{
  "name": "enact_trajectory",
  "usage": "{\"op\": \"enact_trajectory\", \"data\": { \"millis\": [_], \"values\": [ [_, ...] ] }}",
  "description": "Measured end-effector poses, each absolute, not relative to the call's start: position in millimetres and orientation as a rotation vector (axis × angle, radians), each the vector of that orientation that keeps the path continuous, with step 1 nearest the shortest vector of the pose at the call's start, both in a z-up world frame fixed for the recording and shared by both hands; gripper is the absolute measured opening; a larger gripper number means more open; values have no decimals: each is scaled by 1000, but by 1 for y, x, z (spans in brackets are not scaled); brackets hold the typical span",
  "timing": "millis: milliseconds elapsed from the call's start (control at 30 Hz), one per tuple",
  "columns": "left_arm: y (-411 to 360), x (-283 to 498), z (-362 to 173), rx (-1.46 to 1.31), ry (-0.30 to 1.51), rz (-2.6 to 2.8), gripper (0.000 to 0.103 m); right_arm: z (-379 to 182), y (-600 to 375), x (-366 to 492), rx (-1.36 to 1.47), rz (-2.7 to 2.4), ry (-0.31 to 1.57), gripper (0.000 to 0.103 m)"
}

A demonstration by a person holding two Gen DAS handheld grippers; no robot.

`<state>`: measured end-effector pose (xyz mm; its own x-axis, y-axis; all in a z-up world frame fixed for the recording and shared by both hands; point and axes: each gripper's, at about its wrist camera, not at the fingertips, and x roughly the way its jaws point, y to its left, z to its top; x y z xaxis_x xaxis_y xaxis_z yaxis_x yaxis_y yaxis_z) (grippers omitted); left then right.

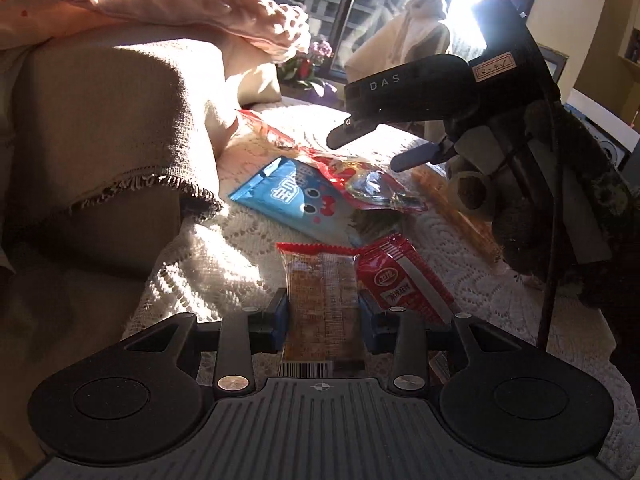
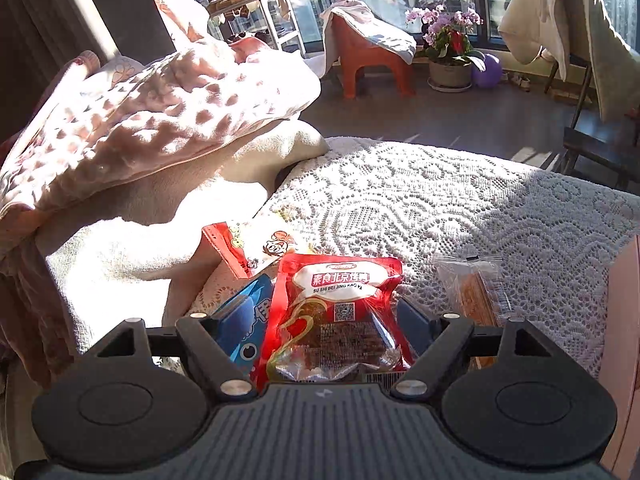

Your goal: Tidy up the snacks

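Sunlight is glaring across the white lace-covered cushion (image 2: 460, 200). The left gripper (image 1: 325, 316) is clamping a clear-wrapped orange cracker bar (image 1: 322, 296) at lower centre; the right gripper (image 2: 324, 328) is standing apart around a red plastic snack pouch (image 2: 340, 312), unpinched. The slick pouch risks slipping, since it overlaps the blue packet (image 2: 244, 320).

Pink blanket (image 2: 160, 108), potted flowers (image 2: 448, 40)

Left gripper (image 1: 324, 318) angled downward, its blue pads (image 1: 279, 320) pressed against both sides of a held packet. Right gripper (image 2: 324, 320) tilted downward, jaws spread wide and gripping nothing; seen from the left wrist view held aloft, fingers parted.
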<state>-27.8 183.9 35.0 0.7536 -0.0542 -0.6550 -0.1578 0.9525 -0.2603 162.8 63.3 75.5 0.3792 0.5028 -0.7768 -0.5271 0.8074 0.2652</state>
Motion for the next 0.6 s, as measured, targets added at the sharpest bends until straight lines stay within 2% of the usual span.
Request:
{"op": "enact_trajectory", "data": {
  "millis": [67,100,133,200,300,333,367,600],
  "values": [
    [188,-27,34,-321,717,65,41,56,81,178,-42,634,1068,79],
    [190,-25,32,-326,717,65,41,49,87,180,-59,627,1088,83],
    [191,-23,31,-327,718,64,41,45,94,178,-96,623,1074,90],
    [190,-20,29,-325,725,60,41,44,104,171,-155,605,1046,89],
    [187,-18,27,-313,730,62,41,51,100,166,-152,617,1033,76],
    [186,-18,27,-310,731,62,41,57,96,163,-168,628,1020,62],
    [184,-19,27,-305,732,60,41,62,91,160,-175,638,1012,58],
    [169,-17,32,-264,747,55,42,91,19,114,-126,699,1000,53]
  ]
}}
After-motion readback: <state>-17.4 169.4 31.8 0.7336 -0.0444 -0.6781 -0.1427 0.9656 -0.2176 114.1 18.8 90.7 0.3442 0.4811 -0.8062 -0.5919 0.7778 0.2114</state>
